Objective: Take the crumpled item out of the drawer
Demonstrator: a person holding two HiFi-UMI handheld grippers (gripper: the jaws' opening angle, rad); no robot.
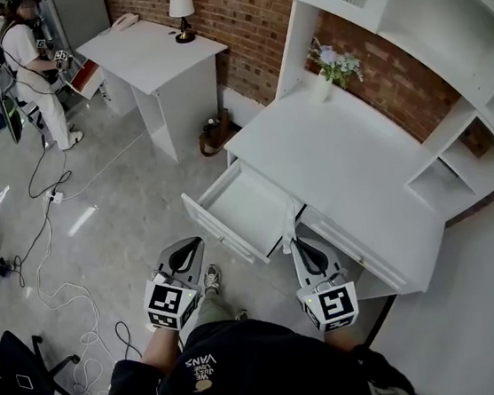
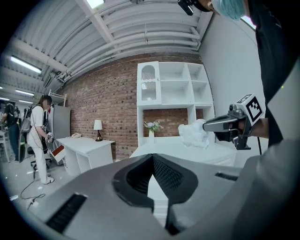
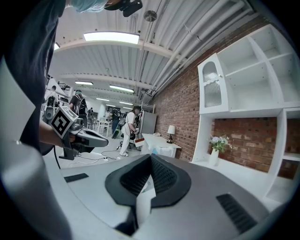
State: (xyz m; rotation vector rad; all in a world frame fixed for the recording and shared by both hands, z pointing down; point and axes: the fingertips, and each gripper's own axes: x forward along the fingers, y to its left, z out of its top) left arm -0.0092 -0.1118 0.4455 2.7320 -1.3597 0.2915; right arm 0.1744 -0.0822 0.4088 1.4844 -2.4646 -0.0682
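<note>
My left gripper [image 1: 188,247] is closed and empty, over the grey floor [image 1: 106,209] just in front of the open drawer [image 1: 239,209]. My right gripper [image 1: 301,246] is clamped on the crumpled item [image 2: 193,134]. The item is out of the drawer, near the drawer's right corner at the front edge of the tabletop [image 1: 341,163].

The drawer's back end is tucked under the tabletop. In the head view the item is hard to pick out, white against white furniture. In my right gripper view only a white strip of it shows between the jaws. My left gripper view shows it best: a white, puffy, creased wad bulging past the jaw tips.

Farther back, a vase [image 1: 322,84] of flowers stands on the tabletop by the brick wall [image 1: 241,5], with white shelves [image 1: 467,22] above. Beyond is a second desk [image 1: 154,56] with a lamp [image 1: 181,12] and a phone [image 1: 124,21]. Cables [image 1: 61,286] trail over the floor, and a person [image 1: 33,57] stands at the far left.
</note>
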